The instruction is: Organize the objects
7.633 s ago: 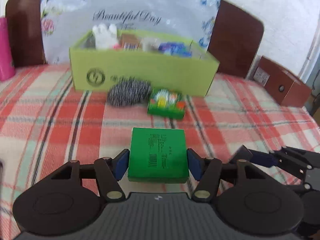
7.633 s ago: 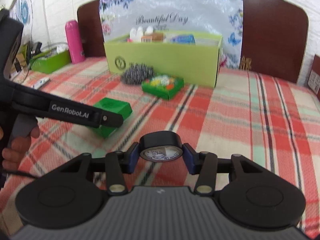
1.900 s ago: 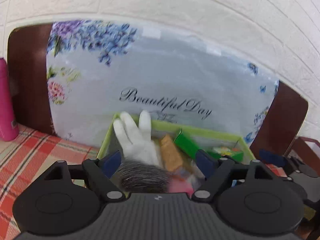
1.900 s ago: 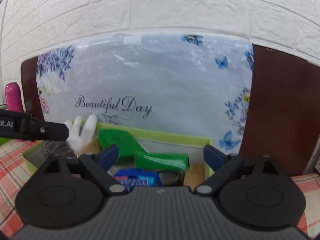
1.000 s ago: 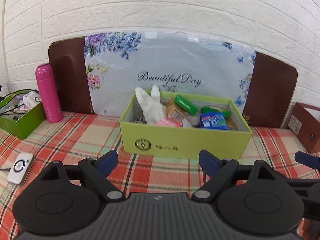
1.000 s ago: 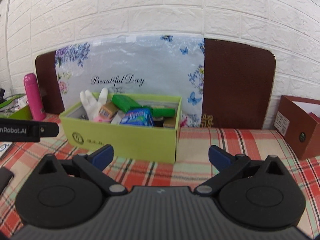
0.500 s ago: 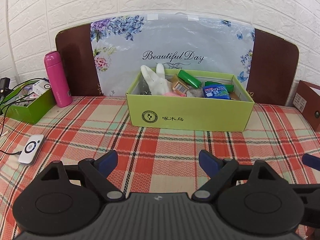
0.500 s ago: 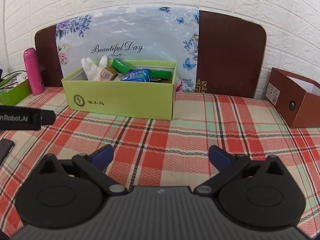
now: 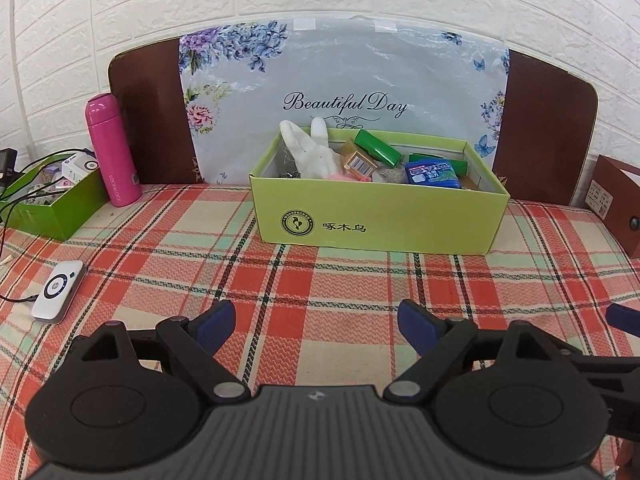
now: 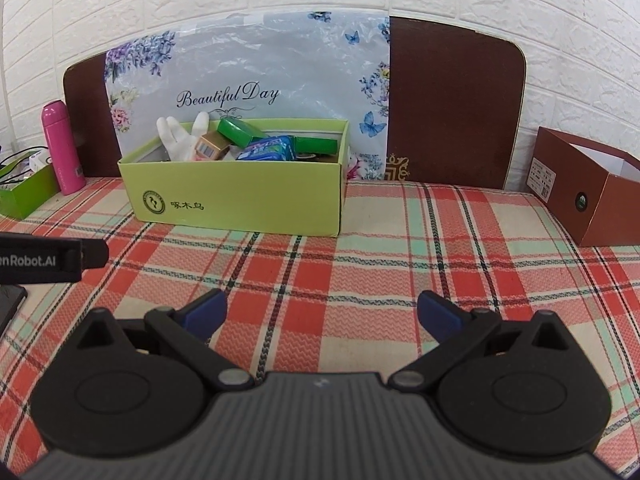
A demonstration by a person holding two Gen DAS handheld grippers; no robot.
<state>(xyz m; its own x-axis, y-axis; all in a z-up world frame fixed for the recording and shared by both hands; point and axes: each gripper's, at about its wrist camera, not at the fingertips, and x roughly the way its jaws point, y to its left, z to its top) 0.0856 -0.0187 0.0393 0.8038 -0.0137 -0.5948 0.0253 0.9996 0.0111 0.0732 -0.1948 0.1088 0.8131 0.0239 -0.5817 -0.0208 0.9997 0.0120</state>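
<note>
Left wrist view: left gripper (image 9: pixel 314 320) and right gripper (image 10: pixel 320 312) jaws wide apart, empty. Green box (image 9: pixel 376 220) of sundries: probably light cardboard, best gripped by rim.

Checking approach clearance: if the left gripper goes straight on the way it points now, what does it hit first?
Most likely the plaid tablecloth: the left gripper, open and empty, tilts down at bare cloth short of the green box. Depth is unclear, so a shallower line could reach the box's front wall.
</note>
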